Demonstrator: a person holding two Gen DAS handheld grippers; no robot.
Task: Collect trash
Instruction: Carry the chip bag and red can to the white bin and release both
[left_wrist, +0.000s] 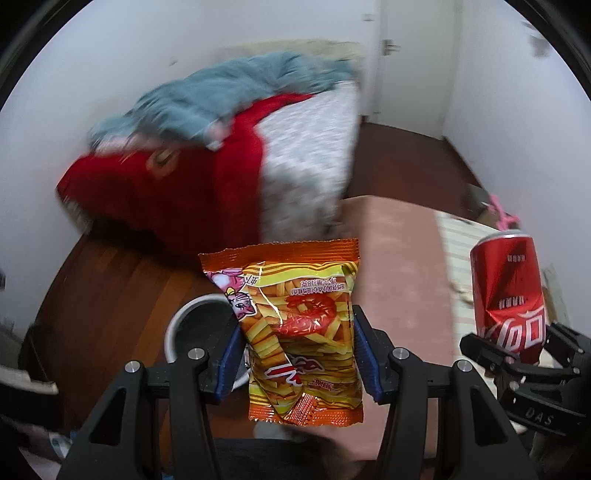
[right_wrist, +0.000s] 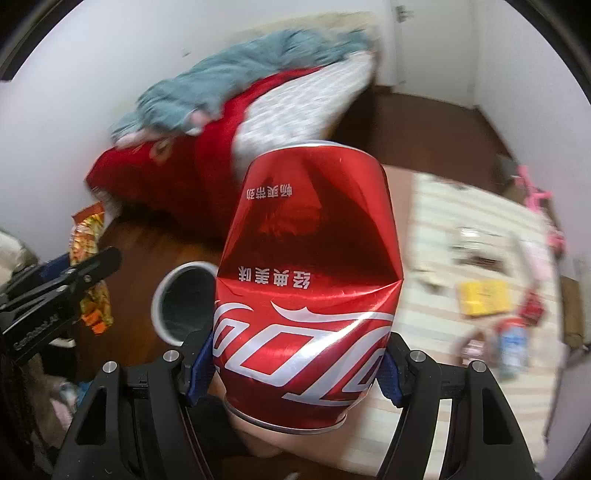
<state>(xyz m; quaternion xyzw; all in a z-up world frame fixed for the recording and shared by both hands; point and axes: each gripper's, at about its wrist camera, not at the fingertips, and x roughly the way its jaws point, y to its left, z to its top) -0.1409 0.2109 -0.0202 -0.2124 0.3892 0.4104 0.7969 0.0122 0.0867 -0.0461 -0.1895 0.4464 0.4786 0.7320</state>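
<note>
Left gripper (left_wrist: 297, 354) clamped on orange crinkly snack packet (left_wrist: 303, 332); right gripper (right_wrist: 295, 365) clamped on dented red cola can (right_wrist: 306, 280). White round bin (left_wrist: 201, 325) just beyond both, on floor. Centre each item over bin before you release.

- Left gripper (left_wrist: 297, 354): blue pads clamp an orange snack bag (left_wrist: 301, 332) at both side edges.
- White-rimmed bin (left_wrist: 173, 325): on the wooden floor, partly behind the bag's left edge.
- Right gripper (left_wrist: 517, 350): right of the bag, gripping a dented red cola can (left_wrist: 509, 291).
</note>
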